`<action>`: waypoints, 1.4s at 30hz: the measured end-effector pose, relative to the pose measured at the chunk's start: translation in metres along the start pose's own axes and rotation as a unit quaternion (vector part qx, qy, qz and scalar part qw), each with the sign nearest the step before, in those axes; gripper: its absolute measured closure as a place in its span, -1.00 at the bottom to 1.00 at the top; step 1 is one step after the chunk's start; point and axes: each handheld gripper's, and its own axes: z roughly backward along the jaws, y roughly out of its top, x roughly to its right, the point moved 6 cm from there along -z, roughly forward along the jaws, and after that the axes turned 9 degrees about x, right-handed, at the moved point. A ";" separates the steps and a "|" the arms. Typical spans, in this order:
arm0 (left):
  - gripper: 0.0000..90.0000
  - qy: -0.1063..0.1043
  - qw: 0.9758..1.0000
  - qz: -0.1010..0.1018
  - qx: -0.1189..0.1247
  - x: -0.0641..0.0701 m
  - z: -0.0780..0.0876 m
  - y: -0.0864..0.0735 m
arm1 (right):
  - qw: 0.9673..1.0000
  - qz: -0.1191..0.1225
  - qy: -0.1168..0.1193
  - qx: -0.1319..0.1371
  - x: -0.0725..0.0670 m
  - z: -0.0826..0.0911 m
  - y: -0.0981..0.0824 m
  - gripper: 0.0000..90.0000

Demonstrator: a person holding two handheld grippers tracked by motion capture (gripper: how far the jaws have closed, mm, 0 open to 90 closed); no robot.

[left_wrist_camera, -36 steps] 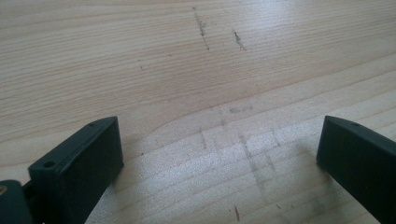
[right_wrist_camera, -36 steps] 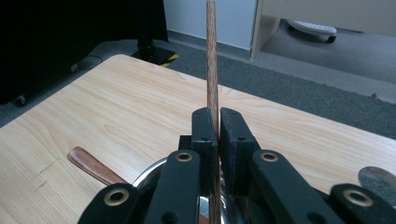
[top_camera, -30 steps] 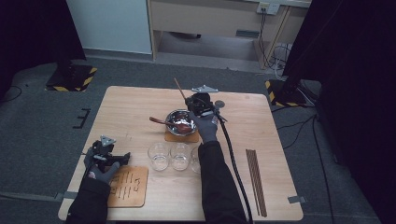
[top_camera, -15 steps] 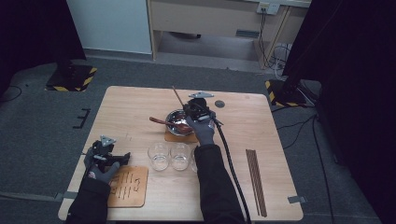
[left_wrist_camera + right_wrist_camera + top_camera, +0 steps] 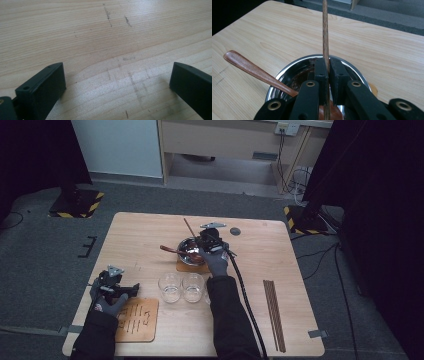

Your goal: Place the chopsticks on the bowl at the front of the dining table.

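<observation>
Pale wood tabletop (image 5: pixel 140 235) carries a steel bowl (image 5: pixel 189 251) on a coaster, with a wooden spoon (image 5: pixel 257 72) leaning in it. Since a second ago the right gripper (image 5: pixel 328 72), pinched on a chopstick (image 5: pixel 325 30), has been lowered over the bowl, probably to stir. The left gripper (image 5: pixel 115 82) rests spread, unmoved. Writing on the board (image 5: pixel 136 319) cannot be read.

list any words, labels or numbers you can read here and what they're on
Nothing can be read as text.
Wooden board by the left gripper: several rows of dark marks, probably engraved writing, too small and blurred to read.
Floor bases beside the table: yellow and black hazard stripes, a warning pattern with no words.
Metal bowl, wooden spoon, chopstick in the right gripper, glasses: no lettering visible.
</observation>
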 end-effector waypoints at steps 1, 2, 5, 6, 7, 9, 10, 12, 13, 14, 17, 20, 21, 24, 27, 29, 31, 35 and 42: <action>-1.00 0.000 1.000 0.000 0.000 0.000 0.000 0.000 | 1.000 0.000 0.000 -0.002 0.000 -0.001 -0.001 0.89; -1.00 0.000 1.000 0.000 0.000 0.000 0.000 0.000 | 1.000 -0.001 0.001 -0.005 0.000 -0.002 -0.003 0.89; -1.00 0.000 1.000 0.000 0.000 0.000 0.000 0.000 | 1.000 0.000 -0.001 -0.012 0.000 -0.005 -0.006 0.89; -1.00 0.000 1.000 0.000 0.000 0.000 0.000 0.000 | 1.000 0.002 -0.001 -0.014 0.000 -0.006 -0.007 0.89; -1.00 0.000 1.000 0.000 0.000 0.000 0.000 0.000 | 1.000 0.000 -0.001 -0.017 0.000 -0.006 -0.008 0.89; -1.00 0.000 1.000 0.000 0.000 0.000 0.000 0.000 | 1.000 -0.001 -0.001 -0.020 0.000 -0.007 -0.009 0.89; -1.00 0.000 1.000 0.000 0.000 0.000 0.000 0.000 | 1.000 0.000 -0.001 -0.022 0.000 -0.008 -0.010 0.89; -1.00 0.000 1.000 0.000 0.000 0.000 0.000 0.000 | 1.000 0.001 -0.002 -0.026 0.000 -0.010 -0.012 0.89; -1.00 0.000 1.000 0.000 0.000 0.000 0.000 0.000 | 1.000 0.002 -0.002 -0.029 0.001 -0.010 -0.013 0.89; -1.00 0.000 1.000 0.000 0.000 0.000 0.000 0.000 | 1.000 0.000 -0.002 -0.030 0.000 -0.011 -0.013 0.89; -1.00 0.000 1.000 0.000 0.000 0.000 0.000 0.000 | 0.999 0.000 -0.002 -0.039 0.001 -0.012 -0.015 0.89; -1.00 0.000 1.000 0.000 0.000 0.000 0.000 0.000 | 0.999 0.003 -0.001 -0.050 0.000 -0.014 -0.018 0.89; -1.00 0.000 1.000 0.000 0.000 0.000 0.000 0.000 | 0.999 0.003 -0.001 -0.050 0.000 -0.014 -0.019 0.89; -1.00 0.000 1.000 0.000 0.000 0.000 0.000 0.000 | 0.999 0.006 -0.002 -0.054 0.000 -0.015 -0.019 0.89; -1.00 0.000 1.000 0.000 0.000 0.000 0.000 0.000 | 0.998 0.004 -0.002 -0.058 0.000 -0.016 -0.020 0.89; -1.00 0.000 1.000 0.000 0.000 0.000 0.000 0.000 | 0.998 0.003 -0.003 -0.059 0.000 -0.016 -0.021 0.89; -1.00 0.000 1.000 0.000 0.000 0.000 0.000 0.000 | 0.998 0.003 -0.003 -0.060 0.001 -0.016 -0.021 0.88; -1.00 0.000 1.000 0.000 0.000 0.000 0.000 0.000 | 0.998 0.001 -0.001 -0.060 0.000 -0.017 -0.021 0.88; -1.00 0.000 1.000 0.000 0.000 0.000 0.000 0.000 | 0.999 -0.001 0.002 -0.049 0.000 -0.014 -0.018 0.74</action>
